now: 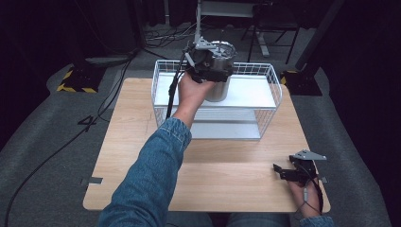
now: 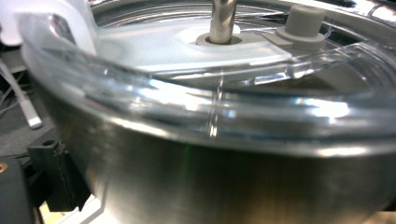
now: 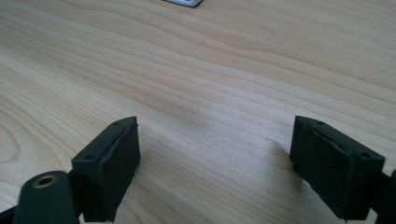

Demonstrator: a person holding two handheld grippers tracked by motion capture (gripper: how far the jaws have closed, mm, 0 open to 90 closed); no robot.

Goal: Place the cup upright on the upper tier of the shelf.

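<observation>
Over basket, left tool grips steel pot.

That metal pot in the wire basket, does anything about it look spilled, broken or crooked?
Nothing stands out. The metal pot stands upright on the upper shelf of the wire basket, its clear lid seated, with no spill visible. The left tongs are at its rim; the right tongs rest open on the table.

Wooden table on grey floor, dark room, black stands behind
</observation>
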